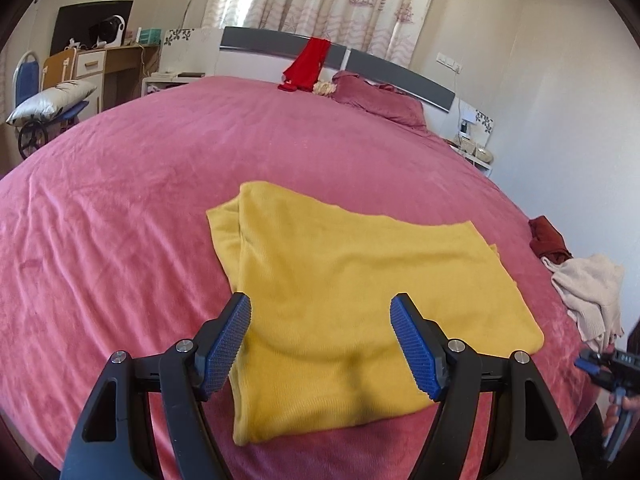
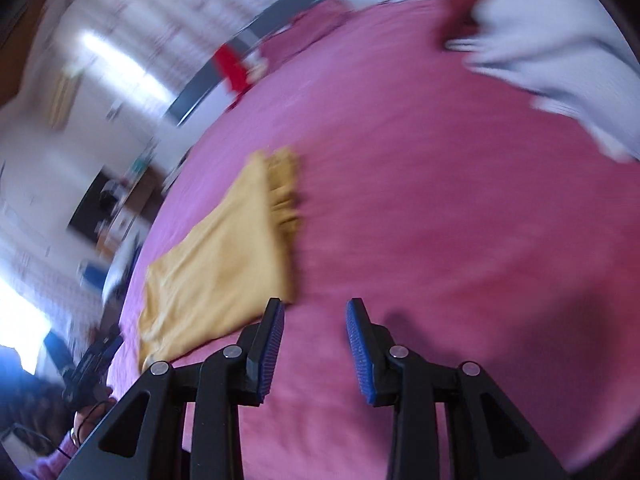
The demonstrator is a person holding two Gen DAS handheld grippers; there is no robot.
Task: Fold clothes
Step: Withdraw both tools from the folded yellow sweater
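Note:
A folded yellow garment (image 1: pixel 360 304) lies flat on the pink bed (image 1: pixel 140 208). My left gripper (image 1: pixel 320 308) is open and empty, hovering just above the garment's near half. My right gripper (image 2: pixel 316 312) is open and empty above bare pink bedspread (image 2: pixel 460 240), to the right of the yellow garment (image 2: pixel 224 264); this view is motion-blurred. A heap of unfolded clothes, one cream (image 1: pixel 588 292) and one dark red (image 1: pixel 546 240), sits at the bed's right edge. It shows blurred at the top right of the right wrist view (image 2: pixel 560 48). The right gripper also shows in the left wrist view (image 1: pixel 604 364).
A red cloth (image 1: pixel 308 64) hangs over the headboard (image 1: pixel 396 68), with pink pillows (image 1: pixel 380 100) beside it. A desk (image 1: pixel 108 64) and a chair with a pillow (image 1: pixel 44 104) stand at the far left. A nightstand (image 1: pixel 476 148) is at the right.

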